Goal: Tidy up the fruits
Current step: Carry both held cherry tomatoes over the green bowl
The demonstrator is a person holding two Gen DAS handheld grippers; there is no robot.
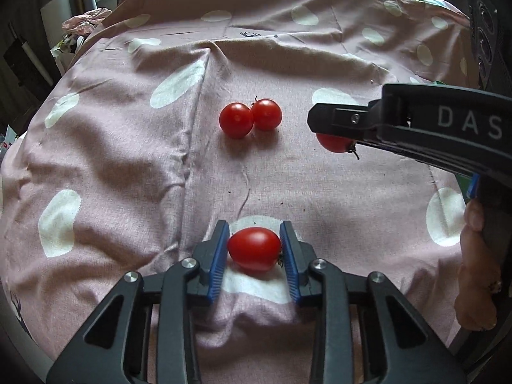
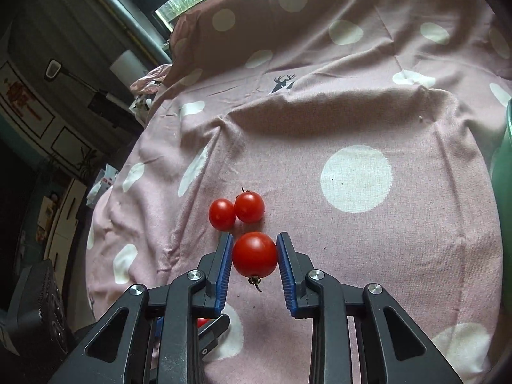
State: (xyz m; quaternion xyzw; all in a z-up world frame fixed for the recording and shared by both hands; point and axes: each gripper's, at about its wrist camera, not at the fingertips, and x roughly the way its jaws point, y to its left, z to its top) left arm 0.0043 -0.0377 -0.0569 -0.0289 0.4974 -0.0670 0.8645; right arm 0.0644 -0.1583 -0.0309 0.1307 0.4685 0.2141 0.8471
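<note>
Several red cherry tomatoes are on a pink cloth (image 1: 128,160) with white dots. My left gripper (image 1: 255,228) is shut on an oval tomato (image 1: 254,249) low over the cloth, its blue pads (image 1: 220,256) pressing both sides. My right gripper (image 2: 254,236) is shut on a round tomato (image 2: 254,254), held clear of the cloth with its stem hanging down. In the left wrist view the right gripper (image 1: 320,124) reaches in from the right, its tomato (image 1: 332,144) partly hidden under it. Two loose tomatoes (image 1: 236,120) (image 1: 266,114) lie touching each other, just beyond both grippers (image 2: 222,213) (image 2: 249,207).
A green container (image 2: 502,176) stands at the right edge of the cloth. A black speaker-like box (image 1: 486,32) sits at the far right. A person's hand (image 1: 476,272) grips the right tool. The cloth rises into a fold (image 2: 320,105) at the back, under a window.
</note>
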